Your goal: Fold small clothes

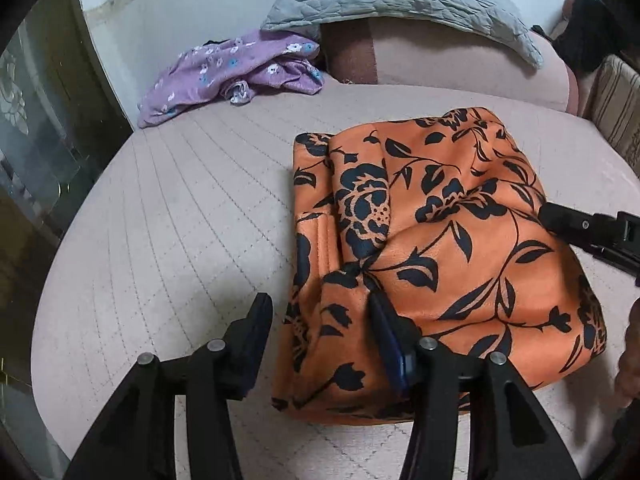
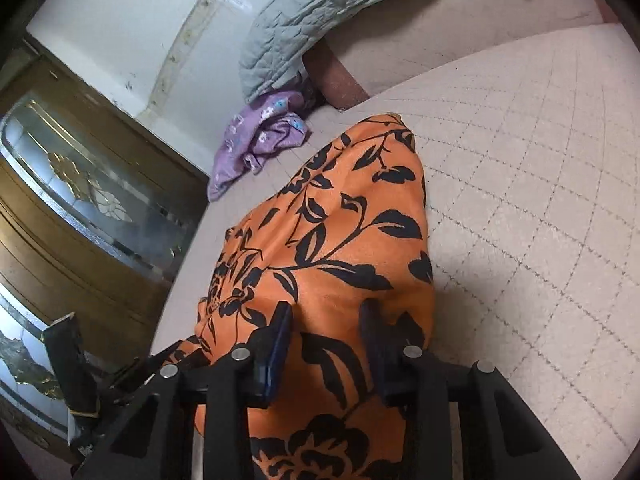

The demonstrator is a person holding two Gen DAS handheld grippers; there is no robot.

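An orange garment [image 1: 440,240] with a black flower print lies folded and puffy on the pale quilted bed [image 1: 180,220]. My left gripper [image 1: 320,320] is open at its near left corner. One finger is over the bare bed and the other rests on the cloth, whose edge lies loose between them. In the right wrist view the orange garment [image 2: 340,240] fills the gap of my right gripper [image 2: 328,320], whose pads press a thick fold at the garment's right side. One of the right gripper's fingers [image 1: 568,222] shows at that edge.
A crumpled purple flowered garment [image 1: 232,72] lies at the bed's far left, under a grey quilted pillow [image 1: 400,4] on a pink bolster [image 1: 440,60]. A wooden wardrobe with glass panels [image 2: 80,200] stands left of the bed. A hand [image 1: 632,352] shows at the right edge.
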